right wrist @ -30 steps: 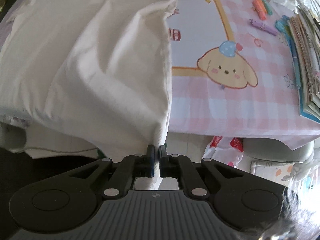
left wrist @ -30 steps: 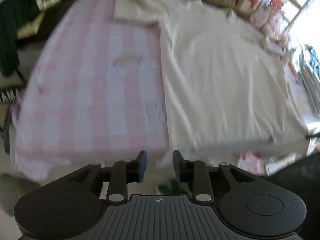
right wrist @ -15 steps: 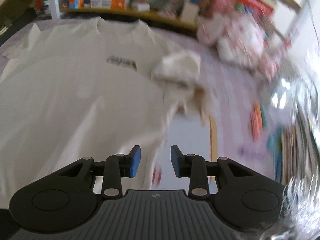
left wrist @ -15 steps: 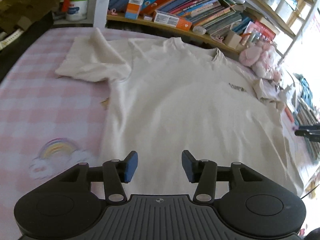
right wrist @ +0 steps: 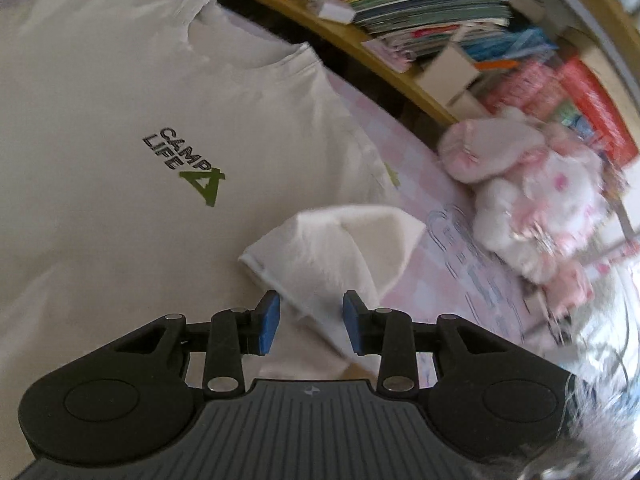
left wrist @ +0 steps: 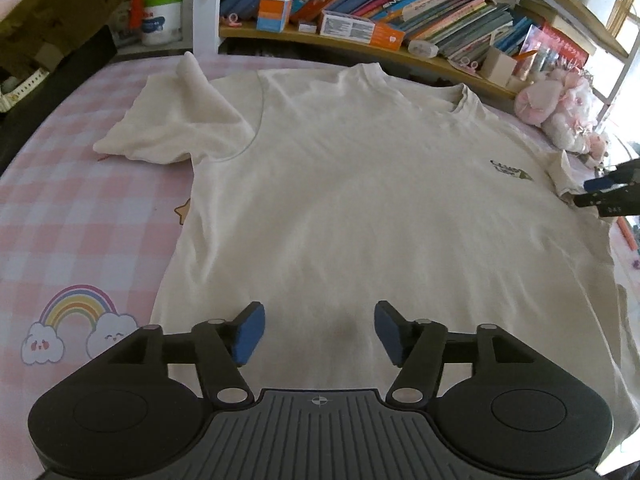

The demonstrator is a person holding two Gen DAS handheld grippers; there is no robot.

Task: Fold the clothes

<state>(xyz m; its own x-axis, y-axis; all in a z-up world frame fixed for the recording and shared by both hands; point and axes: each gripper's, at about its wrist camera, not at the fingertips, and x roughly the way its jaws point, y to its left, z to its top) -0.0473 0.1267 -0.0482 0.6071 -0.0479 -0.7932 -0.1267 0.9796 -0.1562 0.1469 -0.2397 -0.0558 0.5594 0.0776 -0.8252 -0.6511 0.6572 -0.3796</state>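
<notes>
Both grippers have swung up from the near hem to the chest end, and the cream T-shirt [left wrist: 360, 200] now lies spread flat, front up, on the pink checked worktop [left wrist: 80, 208], collar toward the bookshelf [left wrist: 360, 40]. My right gripper [right wrist: 310, 322], which a second ago was pinched shut on the hem, has let the cloth go; its jaws have just been opening and now stand partly apart, straddling the bunched right sleeve [right wrist: 340, 248] without pressing on it. I read that as lining up for a sleeve pinch, since that sleeve is crumpled over beside the "CAMP LIFE" print [right wrist: 184, 164] and needs folding inward. My left gripper [left wrist: 316, 330] has been widening too; its jaws stand well apart above the shirt's lower middle with nothing between them but flat fabric below. It hovers there, I judge, because the left sleeve [left wrist: 172, 120] is lying rucked up far off at the far left and needs its own grab. A plush toy [right wrist: 540, 200] sits near the right sleeve, so I want a clean pinch there.
</notes>
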